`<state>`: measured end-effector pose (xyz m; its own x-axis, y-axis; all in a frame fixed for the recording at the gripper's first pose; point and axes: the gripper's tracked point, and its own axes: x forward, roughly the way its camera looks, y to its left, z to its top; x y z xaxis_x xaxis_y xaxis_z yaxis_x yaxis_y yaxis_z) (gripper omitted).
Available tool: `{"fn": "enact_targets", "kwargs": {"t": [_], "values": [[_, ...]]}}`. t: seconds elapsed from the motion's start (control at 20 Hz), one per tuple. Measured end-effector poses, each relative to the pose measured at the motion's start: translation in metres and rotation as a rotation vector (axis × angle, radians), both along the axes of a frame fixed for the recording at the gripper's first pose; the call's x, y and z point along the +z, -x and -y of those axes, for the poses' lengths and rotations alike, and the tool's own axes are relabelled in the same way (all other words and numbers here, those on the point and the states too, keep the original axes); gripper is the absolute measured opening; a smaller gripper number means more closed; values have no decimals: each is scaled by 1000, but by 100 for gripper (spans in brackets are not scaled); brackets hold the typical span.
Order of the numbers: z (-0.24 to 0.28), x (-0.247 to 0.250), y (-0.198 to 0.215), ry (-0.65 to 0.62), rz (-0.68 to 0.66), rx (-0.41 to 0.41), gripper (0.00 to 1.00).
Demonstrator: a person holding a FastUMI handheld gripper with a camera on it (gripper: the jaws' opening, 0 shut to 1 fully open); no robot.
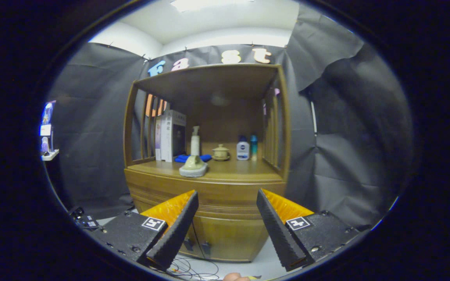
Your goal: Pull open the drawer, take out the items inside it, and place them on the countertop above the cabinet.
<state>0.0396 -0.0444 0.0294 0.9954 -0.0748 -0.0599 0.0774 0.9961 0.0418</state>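
The tool (227,230) is held wide open and empty before a closed brown wooden cabinet drawer (209,201), where a pale ceramic dispenser (193,166) at the bench's front edge could be knocked.

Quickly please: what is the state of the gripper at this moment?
Gripper: open, holding nothing, fingers spread apart in front of the wooden cabinet, not touching it.

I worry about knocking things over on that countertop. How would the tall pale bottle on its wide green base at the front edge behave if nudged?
The tall pale bottle is narrow, so it probably tips easily. Its wide green base may steady it, though it sits at the wooden countertop's front edge. It looks hard, possibly breakable. The claw is open, well short of it.
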Motion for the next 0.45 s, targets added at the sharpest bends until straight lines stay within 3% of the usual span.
{"fn": "enact_targets", "kwargs": {"t": [0.25,0.45], "values": [[20,-11,67,-36,12,-4,97],[0,-18,73,-68,10,40,97]]}}
